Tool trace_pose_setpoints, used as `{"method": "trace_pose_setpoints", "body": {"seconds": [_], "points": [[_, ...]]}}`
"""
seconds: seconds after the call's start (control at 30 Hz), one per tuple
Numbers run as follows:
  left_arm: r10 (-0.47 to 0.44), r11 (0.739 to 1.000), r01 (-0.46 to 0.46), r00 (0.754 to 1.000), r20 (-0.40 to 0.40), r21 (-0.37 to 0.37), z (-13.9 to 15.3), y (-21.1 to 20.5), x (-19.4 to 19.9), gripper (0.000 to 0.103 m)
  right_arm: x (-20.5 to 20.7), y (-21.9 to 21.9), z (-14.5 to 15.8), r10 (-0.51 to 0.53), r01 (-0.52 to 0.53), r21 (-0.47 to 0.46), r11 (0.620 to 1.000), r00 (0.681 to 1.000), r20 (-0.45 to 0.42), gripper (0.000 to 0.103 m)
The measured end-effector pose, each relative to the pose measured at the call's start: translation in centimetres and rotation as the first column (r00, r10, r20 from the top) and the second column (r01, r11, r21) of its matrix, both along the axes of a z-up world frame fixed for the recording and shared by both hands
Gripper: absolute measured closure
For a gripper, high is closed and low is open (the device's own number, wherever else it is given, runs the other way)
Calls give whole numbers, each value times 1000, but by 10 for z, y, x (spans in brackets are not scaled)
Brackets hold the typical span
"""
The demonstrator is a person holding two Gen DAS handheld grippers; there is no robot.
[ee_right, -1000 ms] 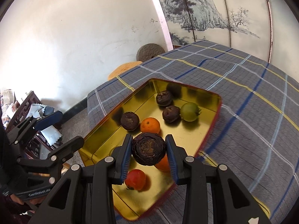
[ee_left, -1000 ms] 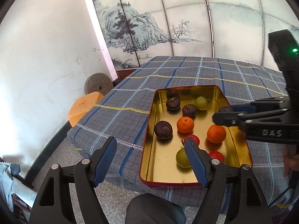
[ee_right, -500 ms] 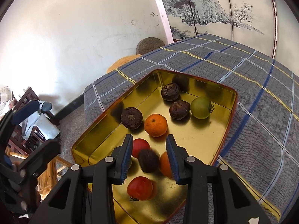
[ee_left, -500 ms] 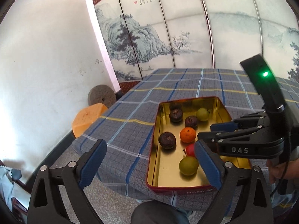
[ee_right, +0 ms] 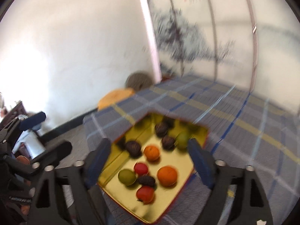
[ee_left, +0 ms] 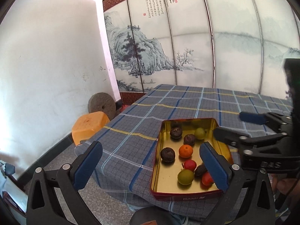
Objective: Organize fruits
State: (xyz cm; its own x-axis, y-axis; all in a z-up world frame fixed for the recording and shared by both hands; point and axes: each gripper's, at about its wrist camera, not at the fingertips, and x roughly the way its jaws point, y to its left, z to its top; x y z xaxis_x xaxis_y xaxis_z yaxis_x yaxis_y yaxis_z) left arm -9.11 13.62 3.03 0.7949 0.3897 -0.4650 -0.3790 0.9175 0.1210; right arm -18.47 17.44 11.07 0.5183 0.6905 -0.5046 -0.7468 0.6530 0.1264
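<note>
bare plaid tablecloth (ee_left: 187, 101) lies open beyond and left of the tin (ee_left: 156, 161) (fruit crowds its near end); orange stool (ee_left: 90, 125) stands off the left edge.

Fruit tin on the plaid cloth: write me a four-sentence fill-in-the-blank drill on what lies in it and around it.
1. The gold-lined tin rests on a ____ tablecloth.
2. Beside the table stands an ____ plastic stool.
3. The red fruits in the tin number ____.
4. Nothing lies between the pads of the right claw, so it holds ____.

Missing words: plaid; orange; two; nothing
</note>
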Motion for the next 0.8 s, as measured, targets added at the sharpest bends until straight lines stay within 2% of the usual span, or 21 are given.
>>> {"method": "trace_pose_setpoints", "body": {"seconds": [0.13, 0.2, 0.3, 0.4, 0.8], "points": [[-9, 1000, 11, 998, 62, -25, 18, 1, -16, 0, -30, -20, 28, -107, 103, 40, 994, 983, 150, 5], [1, 1000, 0, 997, 76, -12, 26, -1, -21, 0, -42, -29, 37, -155, 145, 59, 988, 967, 205, 0], [10, 1000, -12, 996, 94, 11, 36, -6, -30, 0, -61, -39, 50, -190, 172, 87, 981, 940, 283, 0], [-1, 1000, 2, 991, 134, -4, 48, -10, -44, 0, -74, -42, 58, -216, 200, 82, 976, 913, 345, 0], [-7, 1000, 2, 971, 238, 24, 86, -30, -85, 0, -116, -62, 83, -238, 195, 146, 970, 882, 407, 0]]}}
